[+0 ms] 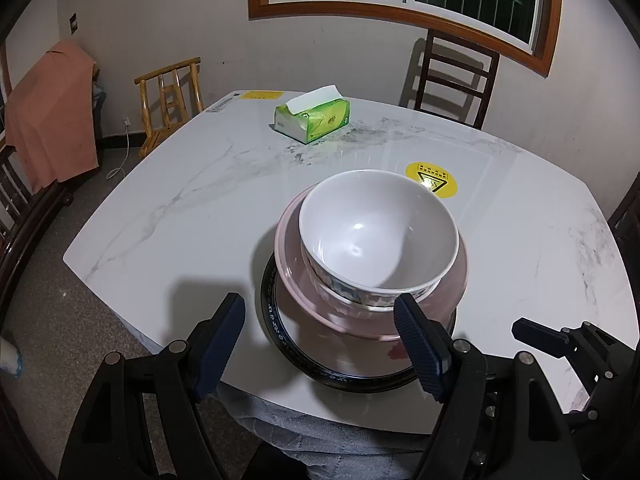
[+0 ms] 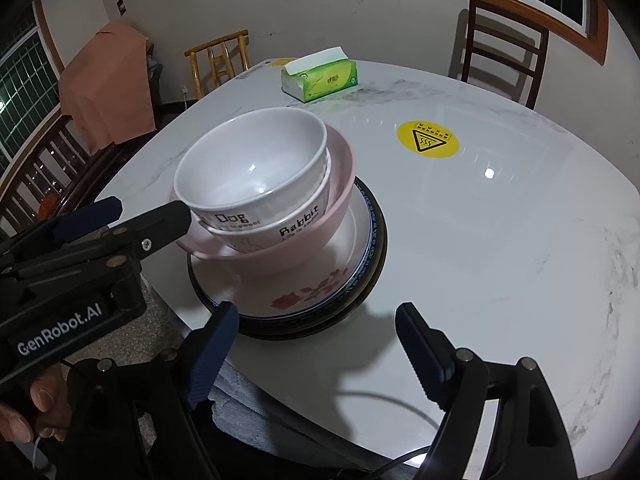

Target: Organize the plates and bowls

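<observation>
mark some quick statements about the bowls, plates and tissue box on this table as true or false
1. The white bowl sits nested at the top of the stack. True.
2. The pink bowl is flipped upside down. False: it stands upright, holding the white bowls.
3. The tissue box lies beyond the stack, apart from it. True.
4. The right gripper is shut on a plate. False: its fingers are open, holding nothing.
5. The flowered plate rests under the bowls. True.
6. The yellow sticker is covered by the stack. False: it shows bare on the table.
</observation>
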